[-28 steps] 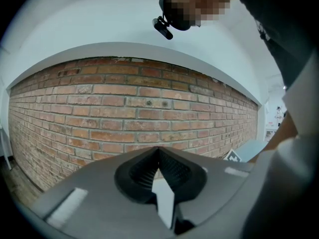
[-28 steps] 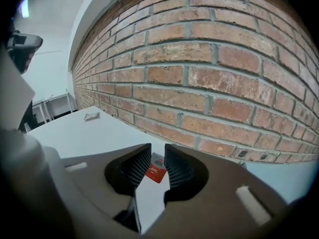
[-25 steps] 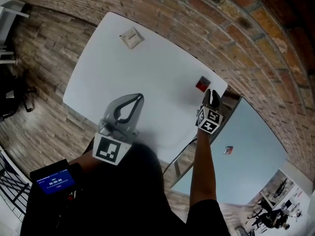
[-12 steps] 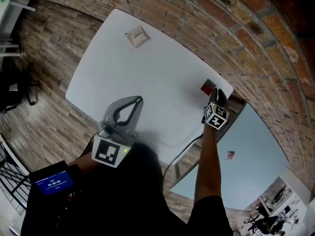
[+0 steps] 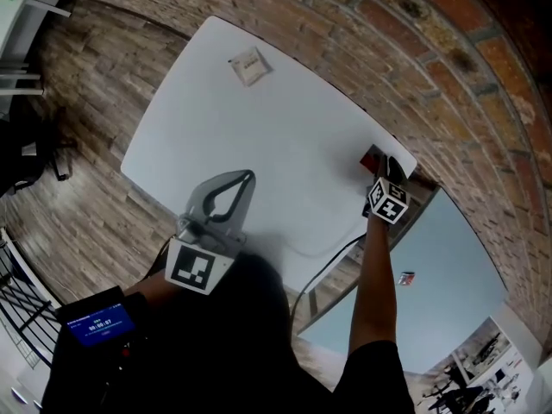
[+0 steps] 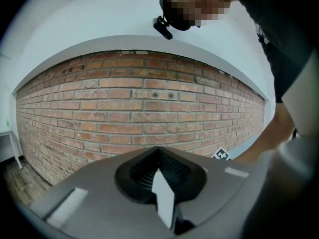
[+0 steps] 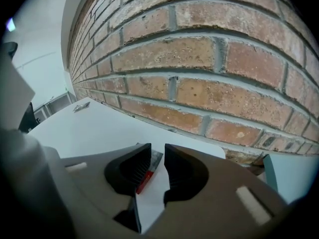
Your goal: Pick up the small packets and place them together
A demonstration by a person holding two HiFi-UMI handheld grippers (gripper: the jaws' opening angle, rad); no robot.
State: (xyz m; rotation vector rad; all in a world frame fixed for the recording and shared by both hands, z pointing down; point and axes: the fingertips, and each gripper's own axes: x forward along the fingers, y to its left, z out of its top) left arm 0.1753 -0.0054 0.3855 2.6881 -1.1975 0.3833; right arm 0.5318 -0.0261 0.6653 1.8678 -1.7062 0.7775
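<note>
The right hand-held gripper (image 5: 385,170) is down at the far right corner of the white surface (image 5: 259,145), just by the brick wall (image 5: 448,50). In the right gripper view its jaws stand spread, with a clear gap, and the red packet (image 7: 148,170) lies flat on the surface between them. One edge of the packet is tucked behind the left-hand jaw in that view, the other jaw is clear of it, and nothing is pinched. From the head view the red packet (image 5: 372,157) sits right at the gripper's tips, close to the surface's edge.

Over on the other side, the left hand-held gripper (image 5: 247,178) hangs above the near part of the surface, well apart from both packets. Its own view shows the jaws pressed together at the tips, nothing between them, with the brick wall ahead.

The second one, a beige packet (image 5: 248,65), lies alone near the far left end of the surface, well away from the red one. The right gripper view catches it as a small shape (image 7: 80,106) at the far end.

Beyond the right arm there is a pale blue table (image 5: 448,266) with a small red item (image 5: 405,278) on it, too small to identify.
</note>
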